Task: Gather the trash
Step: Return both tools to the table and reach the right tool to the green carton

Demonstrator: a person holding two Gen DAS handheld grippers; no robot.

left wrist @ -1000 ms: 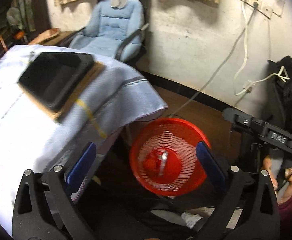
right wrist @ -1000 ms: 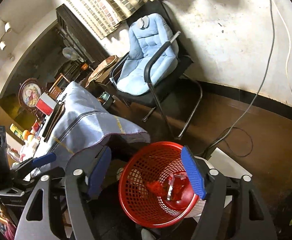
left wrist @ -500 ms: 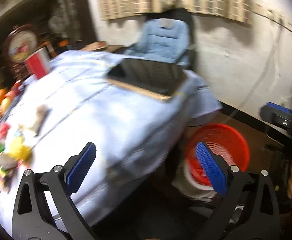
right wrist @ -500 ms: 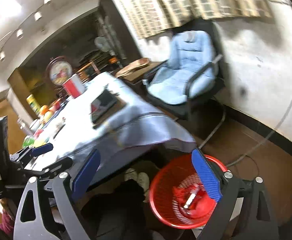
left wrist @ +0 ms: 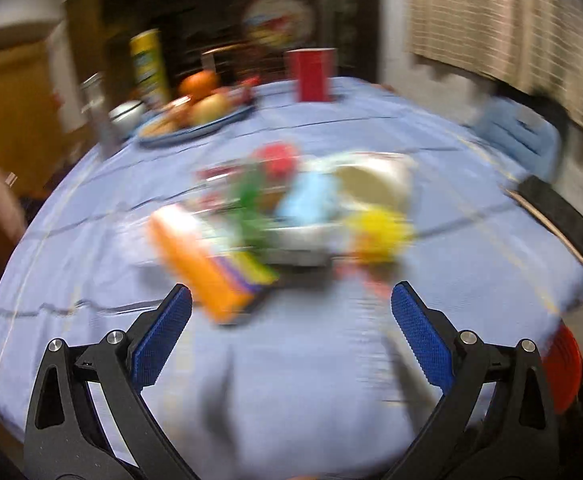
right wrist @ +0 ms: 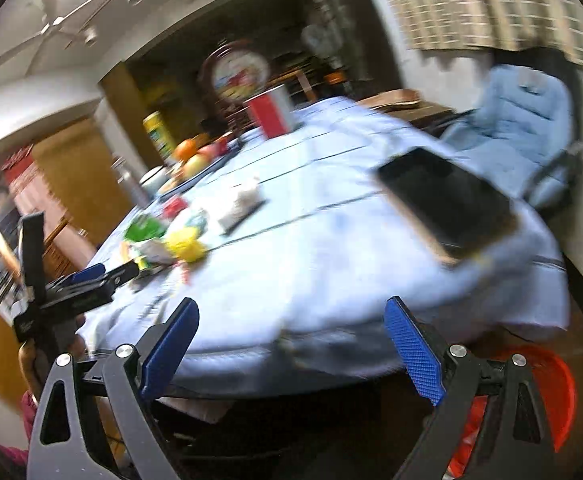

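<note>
A blurred heap of trash (left wrist: 275,216) lies mid-table on the blue cloth: an orange packet (left wrist: 199,264), a yellow crumpled wrapper (left wrist: 379,232), green and light-blue wrappers. My left gripper (left wrist: 287,320) hovers open just short of the heap, nothing between its blue pads. In the right wrist view the same trash (right wrist: 167,240) lies at the left, with the left gripper (right wrist: 91,276) beside it. My right gripper (right wrist: 291,340) is open and empty at the table's near edge. The red mesh basket (right wrist: 547,384) stands on the floor at the lower right, also in the left wrist view (left wrist: 563,372).
A black tablet on a board (right wrist: 447,204) lies near the table's right edge. A red cup (left wrist: 311,74), a fruit plate (left wrist: 195,116) and a yellow canister (left wrist: 147,64) stand at the far side. A blue padded chair (right wrist: 523,128) stands behind the table.
Both grippers have swung left and upward from the red basket to the table. The trash heap now fills the left wrist view; the basket has slid to the lower right edge.
</note>
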